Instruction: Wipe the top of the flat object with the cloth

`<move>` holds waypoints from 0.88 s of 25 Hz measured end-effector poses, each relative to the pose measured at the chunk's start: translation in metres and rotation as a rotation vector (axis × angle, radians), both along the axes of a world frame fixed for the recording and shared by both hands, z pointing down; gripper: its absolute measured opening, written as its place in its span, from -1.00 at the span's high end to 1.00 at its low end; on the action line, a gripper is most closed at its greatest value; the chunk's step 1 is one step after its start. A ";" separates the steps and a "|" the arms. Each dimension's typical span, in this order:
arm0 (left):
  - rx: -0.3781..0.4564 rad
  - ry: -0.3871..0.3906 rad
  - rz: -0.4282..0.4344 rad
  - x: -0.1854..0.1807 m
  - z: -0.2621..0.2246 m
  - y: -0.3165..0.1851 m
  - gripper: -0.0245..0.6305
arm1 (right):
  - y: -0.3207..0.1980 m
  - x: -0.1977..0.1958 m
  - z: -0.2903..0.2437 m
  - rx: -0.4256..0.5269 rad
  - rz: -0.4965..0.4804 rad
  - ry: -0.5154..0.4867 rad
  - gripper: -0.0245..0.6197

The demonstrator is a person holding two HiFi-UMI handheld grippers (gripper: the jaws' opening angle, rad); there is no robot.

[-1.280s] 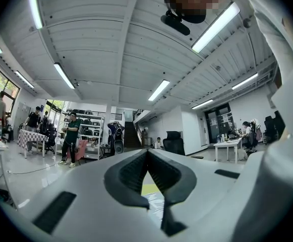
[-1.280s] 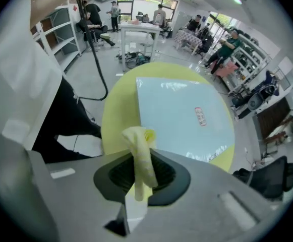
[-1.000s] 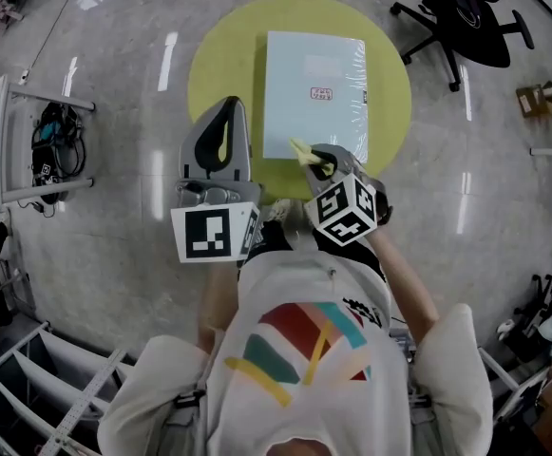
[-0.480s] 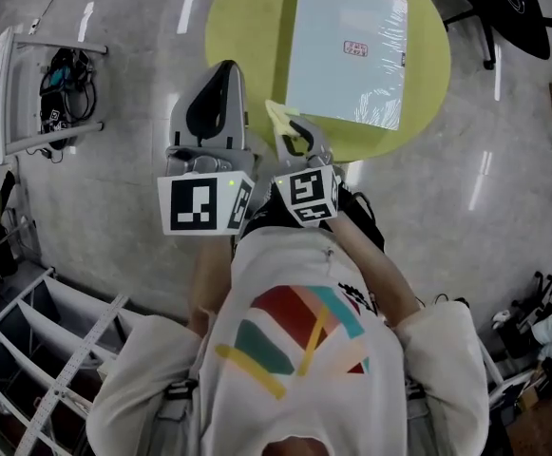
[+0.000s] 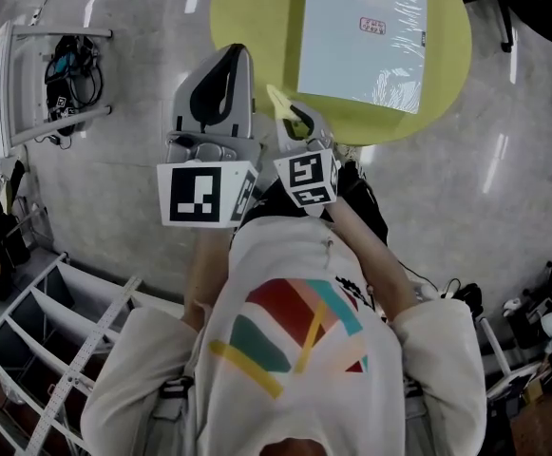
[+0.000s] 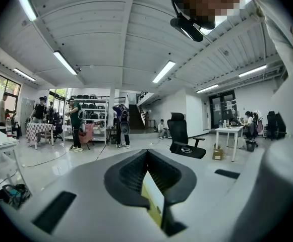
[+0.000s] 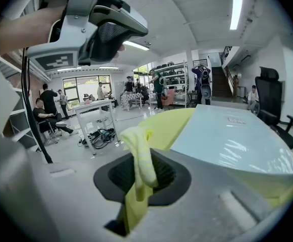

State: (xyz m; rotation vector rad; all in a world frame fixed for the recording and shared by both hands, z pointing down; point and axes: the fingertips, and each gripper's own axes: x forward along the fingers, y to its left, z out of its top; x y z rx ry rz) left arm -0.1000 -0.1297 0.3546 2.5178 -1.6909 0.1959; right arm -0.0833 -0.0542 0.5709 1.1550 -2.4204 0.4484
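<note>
Overhead, the flat object (image 5: 361,36) is cropped at its far end, long axis toward 12 o'clock. The right gripper (image 5: 295,122) pinches the cloth (image 7: 138,155); the left gripper (image 5: 220,69) is closed.

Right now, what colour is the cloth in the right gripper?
Pale yellow cloth, clearest in the right gripper view.

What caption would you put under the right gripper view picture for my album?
Right gripper pinching a yellow cloth, with the pale blue flat object on the round yellow table ahead.
</note>
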 end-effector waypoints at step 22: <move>-0.014 0.011 0.100 0.052 0.007 -0.003 0.88 | 0.001 0.070 0.014 -0.010 0.142 0.067 0.84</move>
